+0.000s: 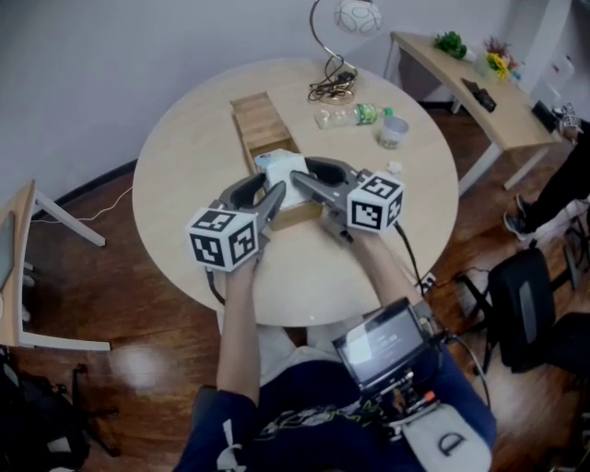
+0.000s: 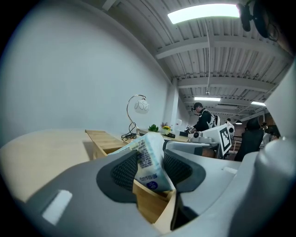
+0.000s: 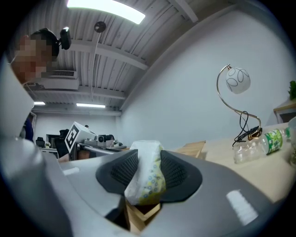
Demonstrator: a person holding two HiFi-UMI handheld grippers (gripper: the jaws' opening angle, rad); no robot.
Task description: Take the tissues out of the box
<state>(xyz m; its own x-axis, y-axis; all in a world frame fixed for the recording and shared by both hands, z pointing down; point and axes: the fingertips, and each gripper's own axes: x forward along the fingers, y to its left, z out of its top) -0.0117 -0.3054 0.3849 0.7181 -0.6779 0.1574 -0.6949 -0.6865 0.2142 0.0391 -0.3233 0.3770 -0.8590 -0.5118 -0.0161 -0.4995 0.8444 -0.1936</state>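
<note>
A long wooden box (image 1: 258,120) lies on the round table (image 1: 184,175), running away from me. At its near end stands a white tissue pack (image 1: 279,173), partly raised above the box walls. My left gripper (image 1: 270,198) comes in from the left and my right gripper (image 1: 304,177) from the right; both meet at the pack. In the left gripper view the printed pack (image 2: 149,162) sits pinched between the dark pads (image 2: 124,172), above the box's end wall (image 2: 150,203). In the right gripper view the pack (image 3: 147,178) is squeezed between the pads (image 3: 175,173).
Beyond the box are a curved lamp (image 1: 355,18) with its cable (image 1: 332,88), a lying plastic bottle (image 1: 350,115) and a small cup (image 1: 392,132). A side desk (image 1: 461,74) stands at the back right, a black bag (image 1: 530,286) on the floor to the right.
</note>
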